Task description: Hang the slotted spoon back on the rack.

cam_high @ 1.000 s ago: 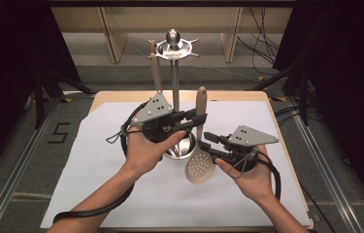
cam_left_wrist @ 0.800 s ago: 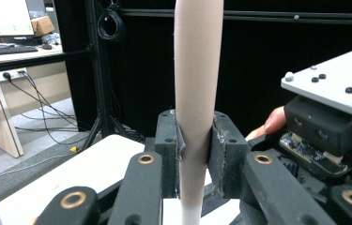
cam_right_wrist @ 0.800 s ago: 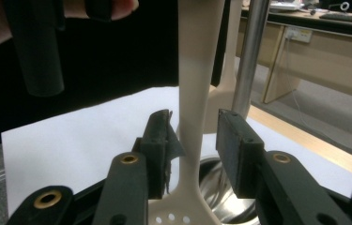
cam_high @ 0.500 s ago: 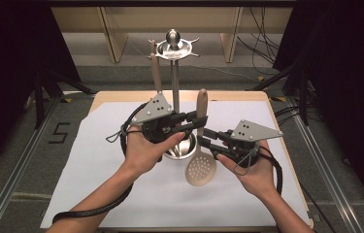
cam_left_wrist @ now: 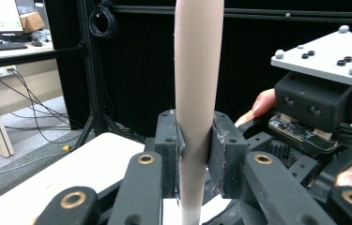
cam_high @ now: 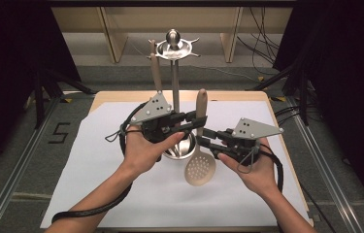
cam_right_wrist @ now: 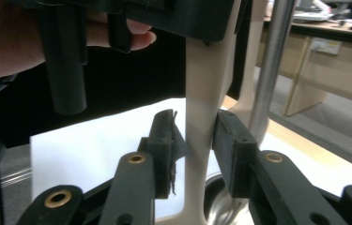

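— Gripping anything, the two of them?
— Both are on the slotted spoon (cam_high: 200,167), whose perforated bowl hangs low toward the near side of the counter (cam_high: 97,194), over the white sheet (cam_high: 247,204). The right hand-held gripper (cam_high: 207,141) has just been closing on its neck; in the right gripper view the right pad (cam_right_wrist: 232,140) touches the neck, the left pad sits just beside it.
— And the left one?
— The left hand-held gripper (cam_high: 195,116) clamps the spoon's pale handle higher up, pads pressed on both sides.
— What's behind?
— The steel utensil stand (cam_high: 173,73), its round base just beside the spoon bowl, with another utensil (cam_high: 156,68) hanging from its top, toward the far edge.
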`<state>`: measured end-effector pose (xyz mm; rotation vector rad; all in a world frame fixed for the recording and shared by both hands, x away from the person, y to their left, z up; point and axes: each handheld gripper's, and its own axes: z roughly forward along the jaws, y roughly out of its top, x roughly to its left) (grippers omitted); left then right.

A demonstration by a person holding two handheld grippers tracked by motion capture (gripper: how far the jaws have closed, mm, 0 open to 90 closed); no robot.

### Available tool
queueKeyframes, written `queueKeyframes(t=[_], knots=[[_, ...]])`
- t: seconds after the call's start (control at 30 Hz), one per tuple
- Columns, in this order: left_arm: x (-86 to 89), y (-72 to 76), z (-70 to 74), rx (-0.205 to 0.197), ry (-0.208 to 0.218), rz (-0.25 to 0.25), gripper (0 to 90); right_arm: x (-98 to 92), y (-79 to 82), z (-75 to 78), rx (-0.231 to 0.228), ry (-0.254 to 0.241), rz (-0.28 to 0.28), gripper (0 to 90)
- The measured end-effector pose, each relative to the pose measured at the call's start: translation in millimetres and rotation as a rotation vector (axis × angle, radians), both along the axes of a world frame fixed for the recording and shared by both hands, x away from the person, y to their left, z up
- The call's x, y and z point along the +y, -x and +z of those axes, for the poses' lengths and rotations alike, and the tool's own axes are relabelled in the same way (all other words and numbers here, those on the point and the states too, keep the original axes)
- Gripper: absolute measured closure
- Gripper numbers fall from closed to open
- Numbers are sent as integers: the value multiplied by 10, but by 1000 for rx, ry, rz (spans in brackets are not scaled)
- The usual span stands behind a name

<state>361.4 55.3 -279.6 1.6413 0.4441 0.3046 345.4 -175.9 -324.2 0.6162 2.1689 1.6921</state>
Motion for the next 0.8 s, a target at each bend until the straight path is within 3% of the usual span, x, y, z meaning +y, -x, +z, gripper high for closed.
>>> queueKeyframes(t=[0.07,0.2,0.23,0.47,0.5,0.57,0.6,0.63,0.67,0.8], knots=[[1,-2,0,-2,-2,-6,746,-20,-38,1,-22,9,27,693],[-2,-1,-1,6,3,-9,746,-27,-80,-12,-9,-13,86,676],[-1,-3,1,3,2,-13,746,-38,-80,-10,6,-8,89,670],[-6,3,6,12,8,-28,746,-70,-141,1,-18,-31,127,656],[-7,2,7,15,10,-32,746,-77,-142,9,6,-37,133,655],[-7,1,8,15,10,-39,746,-82,-182,20,-17,-45,158,655],[-7,1,9,16,10,-41,746,-96,-184,30,-7,-39,157,657],[-7,1,11,19,12,-48,746,-91,-195,29,-7,-53,166,663],[-5,2,11,21,15,-50,746,-95,-183,32,29,-62,171,683],[-4,0,10,22,18,-56,745,-115,-211,46,2,-60,177,751]])
